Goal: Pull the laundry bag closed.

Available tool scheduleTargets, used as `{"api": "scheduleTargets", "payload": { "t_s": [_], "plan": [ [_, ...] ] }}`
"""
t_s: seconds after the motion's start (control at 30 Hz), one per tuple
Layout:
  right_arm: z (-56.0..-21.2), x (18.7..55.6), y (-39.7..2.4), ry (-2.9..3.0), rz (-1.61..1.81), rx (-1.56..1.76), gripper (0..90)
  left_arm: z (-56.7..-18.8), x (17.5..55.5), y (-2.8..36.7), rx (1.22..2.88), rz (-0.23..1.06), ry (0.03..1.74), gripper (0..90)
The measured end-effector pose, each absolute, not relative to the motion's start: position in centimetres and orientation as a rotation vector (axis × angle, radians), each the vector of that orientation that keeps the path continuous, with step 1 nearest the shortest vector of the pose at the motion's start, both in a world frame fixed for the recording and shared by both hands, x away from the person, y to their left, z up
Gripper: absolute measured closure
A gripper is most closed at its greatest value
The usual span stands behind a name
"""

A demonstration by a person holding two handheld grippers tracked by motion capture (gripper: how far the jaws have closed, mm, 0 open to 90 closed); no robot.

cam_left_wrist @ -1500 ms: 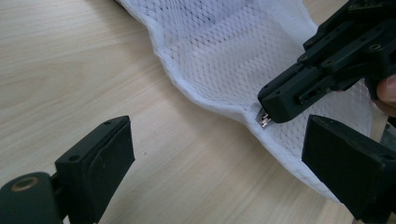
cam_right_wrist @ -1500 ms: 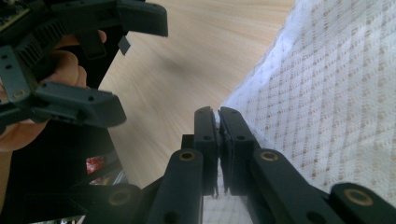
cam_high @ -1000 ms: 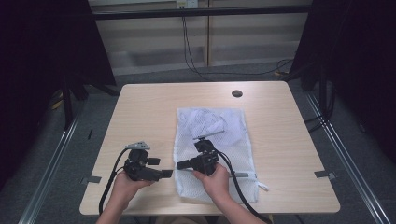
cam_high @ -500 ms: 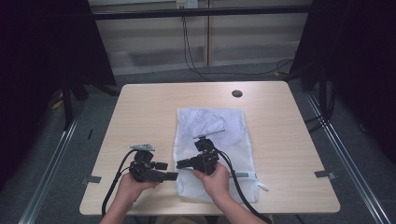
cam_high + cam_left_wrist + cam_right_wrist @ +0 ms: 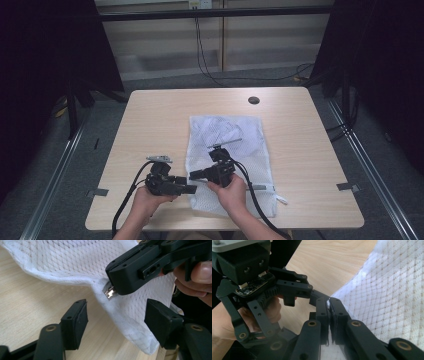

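Observation:
A white mesh bag (image 5: 230, 135) lies flat on the wooden table (image 5: 150, 125), right of centre. My right gripper (image 5: 192, 176) is shut on the bag's near left edge, and a small metal zipper pull (image 5: 110, 293) pokes out at its jaw tips. The right gripper view shows white mesh (image 5: 387, 295) pinched between the shut jaws of my right gripper (image 5: 329, 305). My left gripper (image 5: 117, 323) faces it from the left, open. Its jaws have just been closing, and a fold of the bag's edge (image 5: 125, 322) runs between them without being pressed. Hands hold both grippers.
A small dark round hole (image 5: 253, 100) sits near the table's far edge. The bag's zipper strip ends in a tab (image 5: 281, 200) near the front right. Cables trail from both grippers over the front edge. Dark curtains flank the table.
My left gripper has shifted a little to the right, up to the bag's edge, and its jaws stand narrower. The right gripper and the bag have stayed put.

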State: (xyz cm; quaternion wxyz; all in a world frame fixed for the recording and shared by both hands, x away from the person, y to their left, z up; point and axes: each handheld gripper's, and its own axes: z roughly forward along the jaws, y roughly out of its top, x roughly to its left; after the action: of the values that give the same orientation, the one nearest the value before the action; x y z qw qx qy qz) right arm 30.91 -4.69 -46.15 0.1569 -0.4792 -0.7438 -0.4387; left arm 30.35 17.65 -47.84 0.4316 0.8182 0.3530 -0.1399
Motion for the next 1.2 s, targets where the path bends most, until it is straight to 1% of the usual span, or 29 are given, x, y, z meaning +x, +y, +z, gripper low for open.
{"api": "scheduleTargets", "payload": {
  "t_s": [0.1, 0.2, 0.33, 0.37, 0.5, 0.63, 0.67, 0.77, 0.87, 0.93, 0.97, 1.0, 1.03, 1.07, 1.1, 1.13, 1.2],
  "plan": [
    [-46.1, 30.9, -4.7, -2.127, -1.258, -1.368, 85.9, -47.9, 30.3, 17.5, 2.028, -0.354, 0.881, 37.5],
    [-46.0, 30.9, -4.7, -2.123, -1.261, -1.369, 85.9, -48.0, 30.4, 17.4, 2.018, -0.365, 0.877, 43.5],
    [-45.9, 30.9, -4.8, -2.125, -1.265, -1.366, 85.9, -48.2, 30.4, 17.1, 1.999, -0.382, 0.881, 49.0],
    [-45.9, 30.9, -4.8, -2.128, -1.269, -1.362, 85.9, -48.3, 30.4, 17.0, 1.997, -0.389, 0.877, 52.1],
    [-45.7, 30.9, -4.8, -2.128, -1.271, -1.362, 85.9, -48.3, 30.3, 16.7, 1.978, -0.405, 0.89, 52.9],
    [-45.7, 30.9, -4.8, -2.124, -1.275, -1.36, 85.9, -48.4, 30.4, 16.7, 1.985, -0.389, 0.888, 56.3],
    [-45.6, 30.8, -4.9, -2.128, -1.275, -1.36, 85.9, -48.4, 30.4, 16.7, 1.981, -0.395, 0.889, 57.6],
    [-45.6, 30.8, -4.8, -2.127, -1.276, -1.357, 85.9, -48.4, 30.4, 16.6, 1.964, -0.427, 0.913, 57.7],
    [-45.6, 30.8, -4.8, -2.125, -1.277, -1.358, 85.9, -48.5, 30.4, 16.6, 1.962, -0.417, 0.912, 61.1],
    [-45.6, 30.9, -4.8, -2.127, -1.28, -1.358, 85.9, -48.6, 30.4, 16.6, 1.958, -0.425, 0.917, 61.9],
    [-45.6, 30.8, -4.8, -2.128, -1.28, -1.359, 85.9, -48.6, 30.4, 16.6, 1.955, -0.431, 0.923, 64.3],
    [-45.6, 30.8, -4.8, -2.128, -1.28, -1.359, 85.9, -48.6, 30.4, 16.6, 1.959, -0.426, 0.919, 64.3],
    [-45.5, 30.8, -4.8, -2.126, -1.281, -1.358, 85.9, -48.6, 30.4, 16.7, 1.962, -0.41, 0.916, 66.2],
    [-45.5, 30.9, -4.8, -2.126, -1.287, -1.356, 85.9, -48.6, 30.5, 16.7, 1.964, -0.405, 0.913, 69.3],
    [-45.5, 30.8, -4.9, -2.117, -1.287, -1.36, 85.9, -48.6, 30.5, 16.7, 1.961, -0.413, 0.913, 74.3],
    [-45.5, 30.8, -4.9, -2.117, -1.287, -1.36, 85.9, -48.6, 30.5, 16.7, 1.961, -0.413, 0.913, 74.3],
    [-45.4, 30.8, -4.9, -2.118, -1.288, -1.36, 85.9, -48.5, 30.4, 16.7, 1.962, -0.412, 0.918, 78.3]
  ]
}}
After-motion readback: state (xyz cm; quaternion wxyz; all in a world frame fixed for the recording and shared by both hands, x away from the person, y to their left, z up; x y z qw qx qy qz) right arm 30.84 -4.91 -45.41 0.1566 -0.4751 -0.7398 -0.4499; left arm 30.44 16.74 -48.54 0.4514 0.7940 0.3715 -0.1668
